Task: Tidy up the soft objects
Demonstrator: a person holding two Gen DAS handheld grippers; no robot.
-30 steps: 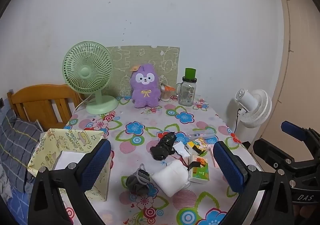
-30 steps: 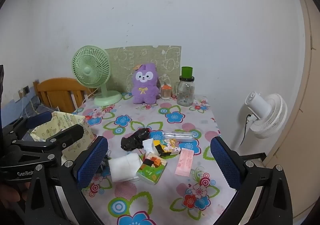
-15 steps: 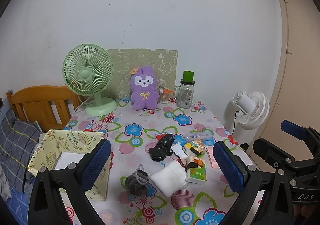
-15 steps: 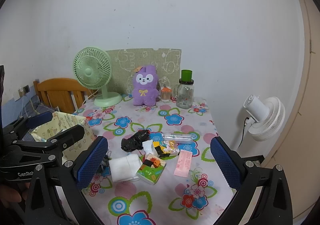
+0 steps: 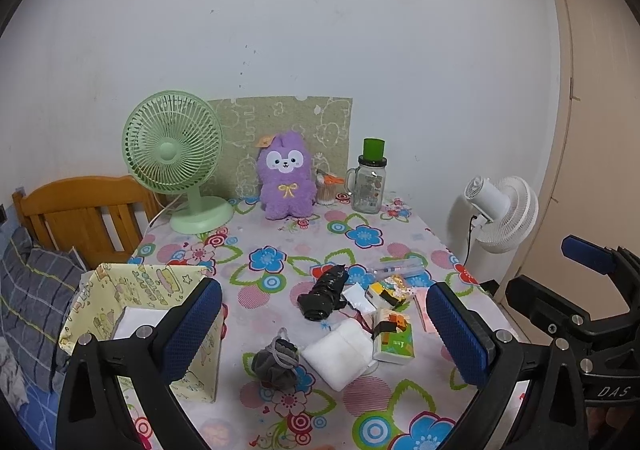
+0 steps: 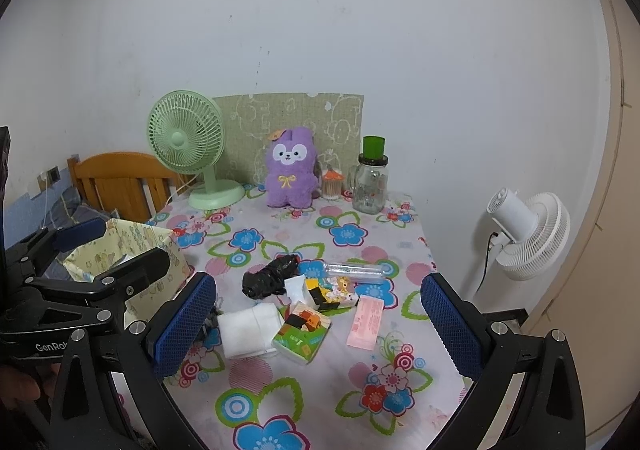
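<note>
Pulled back slightly, both tongs (image 5: 324, 324) (image 6: 318, 320) open and empty; we next reach the white cloth (image 5: 338, 352) lower-centre for the box (image 5: 120, 290).

In the right wrist view, the left gripper's (image 6: 72, 270) black frame is covering much of the yellow box (image 6: 160, 246), hiding its contents; the grey pouf (image 6: 212, 320) is peeking out behind a blue finger pad (image 6: 182, 324), mostly hidden; print on the pink packet (image 6: 366, 322) and green tissue pack (image 6: 302, 334) is staying too small to read; a hand (image 6: 20, 386) is getting cut off at the left edge.
</note>
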